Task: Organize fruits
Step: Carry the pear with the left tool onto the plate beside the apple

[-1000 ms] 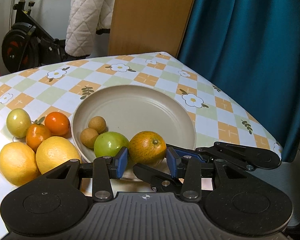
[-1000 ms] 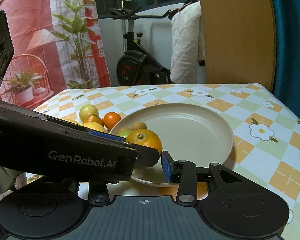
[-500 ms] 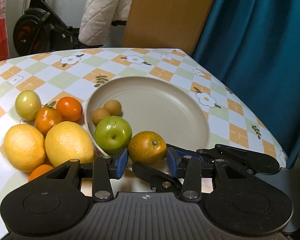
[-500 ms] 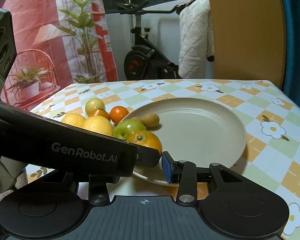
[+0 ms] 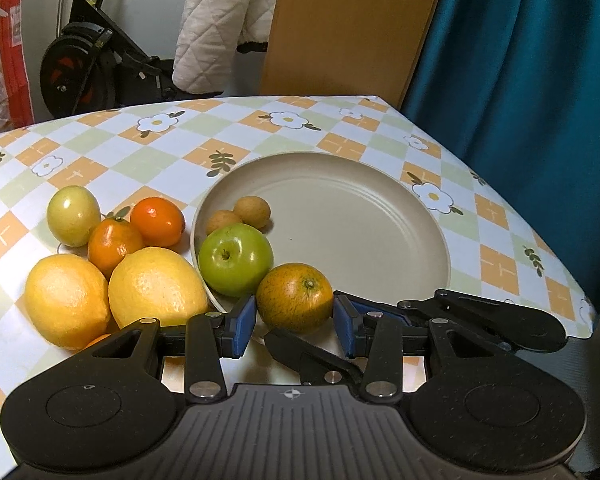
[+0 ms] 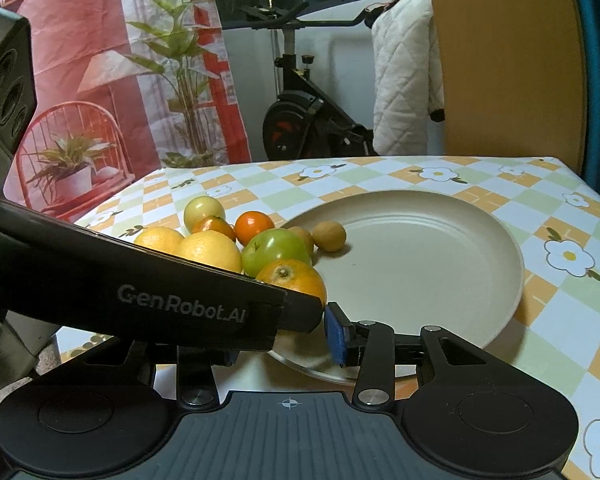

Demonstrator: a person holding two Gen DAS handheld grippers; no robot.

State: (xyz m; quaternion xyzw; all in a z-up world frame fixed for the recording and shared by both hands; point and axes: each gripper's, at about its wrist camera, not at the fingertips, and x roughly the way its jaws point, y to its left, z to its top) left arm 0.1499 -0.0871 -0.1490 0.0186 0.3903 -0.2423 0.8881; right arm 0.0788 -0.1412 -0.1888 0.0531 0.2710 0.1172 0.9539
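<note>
My left gripper [image 5: 294, 330] is shut on a speckled orange [image 5: 294, 298] over the near rim of the beige plate [image 5: 380, 184]. In the plate lie a green apple [image 5: 236, 260] and two small brown fruits [image 5: 252, 212]. Left of the plate on the table sit two lemons [image 5: 156, 284], two small tangerines [image 5: 158, 222] and a yellow-green fruit [image 5: 73, 216]. My right gripper [image 6: 284, 338] is low at the plate's near rim, just under the orange [image 6: 296, 280]. Its jaws are opening, and no fruit is between them. The left gripper's casing hides its left finger.
The checked tablecloth [image 5: 180, 152] ends in a curved edge at the right, by a teal curtain [image 5: 520, 80]. Behind the table stand a wooden board [image 5: 348, 28], an exercise bike [image 5: 84, 76] and a white quilted cloth [image 5: 220, 20].
The left wrist view has tipped further down and swung, so more of the fruit beside the plate shows. The orange has stayed fixed between the left pads.
</note>
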